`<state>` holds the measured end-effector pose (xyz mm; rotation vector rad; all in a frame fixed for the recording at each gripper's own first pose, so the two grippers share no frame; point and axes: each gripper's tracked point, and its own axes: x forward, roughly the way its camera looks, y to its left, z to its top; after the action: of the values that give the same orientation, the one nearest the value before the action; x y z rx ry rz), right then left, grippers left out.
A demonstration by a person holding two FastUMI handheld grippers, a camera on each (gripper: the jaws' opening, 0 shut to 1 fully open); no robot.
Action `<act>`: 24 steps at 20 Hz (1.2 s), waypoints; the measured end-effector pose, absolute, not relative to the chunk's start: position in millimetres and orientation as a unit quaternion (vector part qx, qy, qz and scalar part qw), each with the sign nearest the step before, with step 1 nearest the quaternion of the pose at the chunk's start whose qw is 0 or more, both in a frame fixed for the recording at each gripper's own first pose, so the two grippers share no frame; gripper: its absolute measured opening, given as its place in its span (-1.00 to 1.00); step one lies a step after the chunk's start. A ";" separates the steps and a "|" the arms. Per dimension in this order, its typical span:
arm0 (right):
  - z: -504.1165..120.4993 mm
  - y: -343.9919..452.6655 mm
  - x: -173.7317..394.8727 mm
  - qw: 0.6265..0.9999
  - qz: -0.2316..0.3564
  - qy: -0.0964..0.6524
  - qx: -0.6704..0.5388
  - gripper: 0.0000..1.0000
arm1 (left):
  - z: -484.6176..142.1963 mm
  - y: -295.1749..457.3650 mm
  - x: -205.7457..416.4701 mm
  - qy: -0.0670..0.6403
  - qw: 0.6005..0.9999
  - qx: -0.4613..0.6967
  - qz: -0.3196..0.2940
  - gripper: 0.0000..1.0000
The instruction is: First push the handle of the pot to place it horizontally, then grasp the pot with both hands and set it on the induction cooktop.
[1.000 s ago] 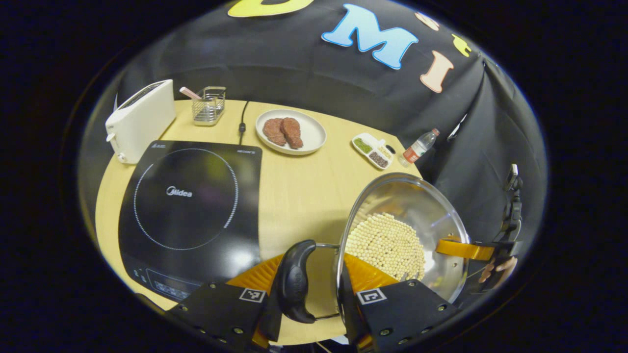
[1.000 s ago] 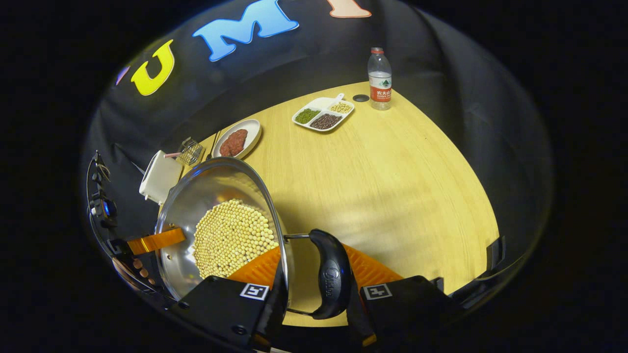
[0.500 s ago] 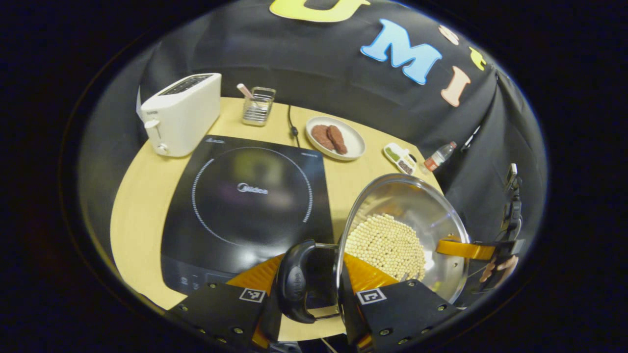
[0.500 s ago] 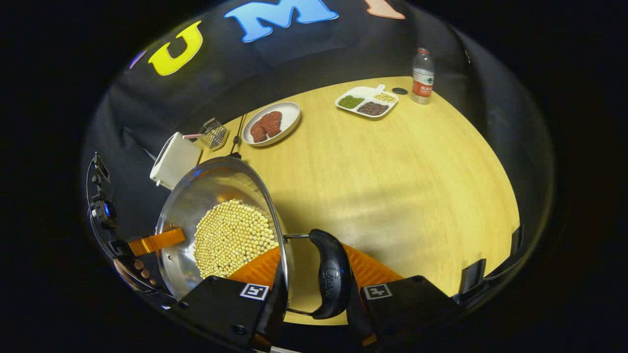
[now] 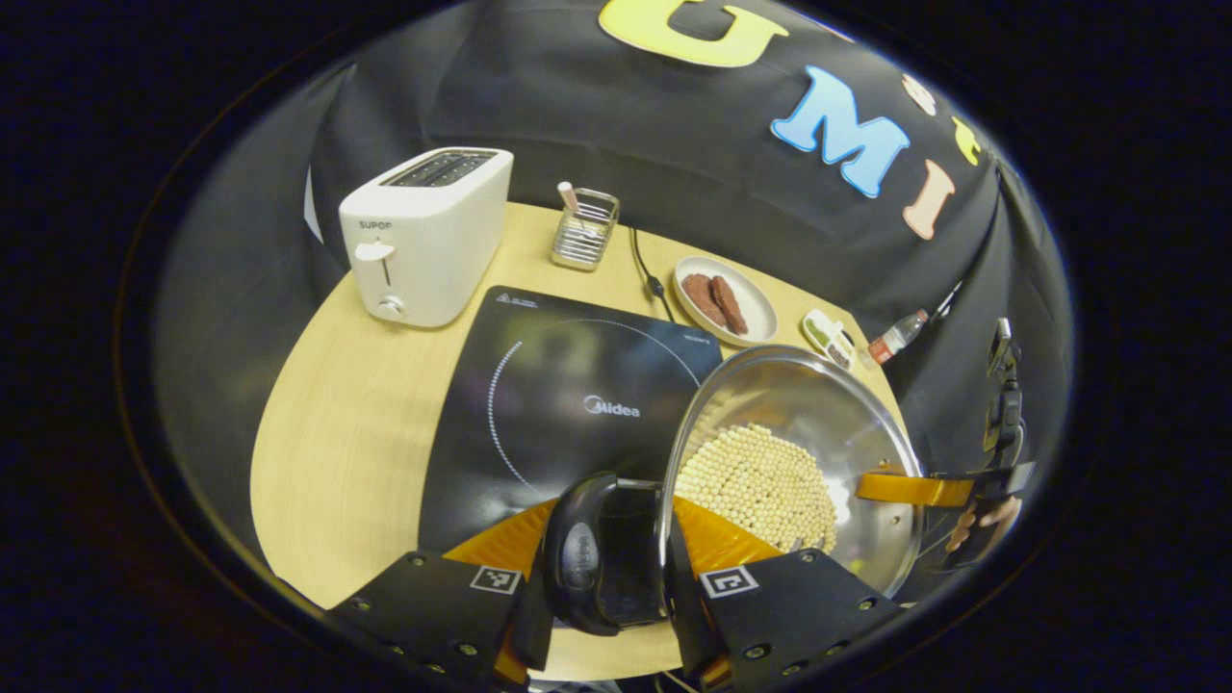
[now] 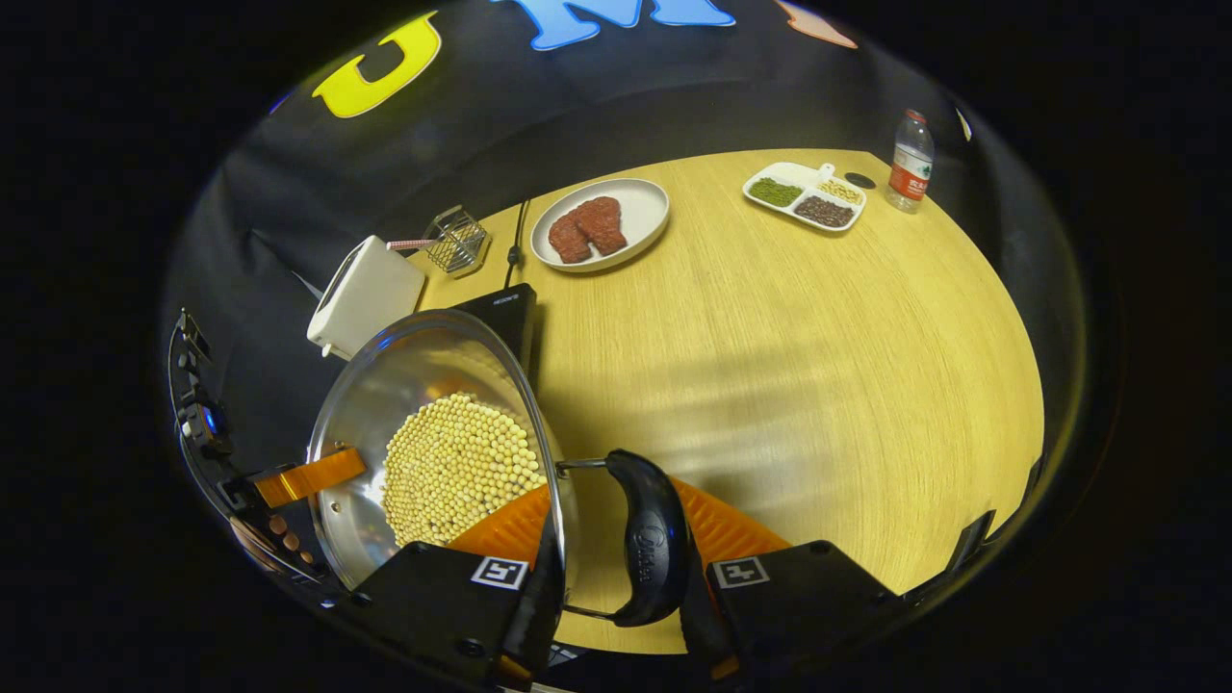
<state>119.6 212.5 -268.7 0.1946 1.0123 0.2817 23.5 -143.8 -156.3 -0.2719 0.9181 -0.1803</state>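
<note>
Now the pot (image 5: 784,462), gripped at its black handles by both grippers' fingers, has been carried leftward and hangs partly over the induction cooktop (image 5: 558,385), which reads "Midea"; the white toaster (image 5: 423,236), marked "SUPOR", looms nearer. Left gripper (image 5: 602,587) and right gripper (image 6: 616,587) stay clamped above the pale wooden desk (image 6: 770,366).
</note>
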 end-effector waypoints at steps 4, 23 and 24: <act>-271.2 240.1 134.0 0.860 0.138 0.482 0.093 0.10 | -156.5 -142.8 23.4 0.439 0.886 -0.128 -0.081 -0.03; -288.2 312.9 186.4 0.864 0.131 0.474 0.110 0.02 | -160.8 -144.6 28.9 0.413 0.899 -0.114 -0.088 0.04; -288.9 315.9 188.8 0.865 0.132 0.472 0.111 0.02 | -161.3 -144.8 30.0 0.409 0.901 -0.113 -0.089 0.04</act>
<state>188.8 315.9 -288.9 0.2325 0.9892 0.2768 30.0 -144.8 -161.3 -0.2346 0.8465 -0.1845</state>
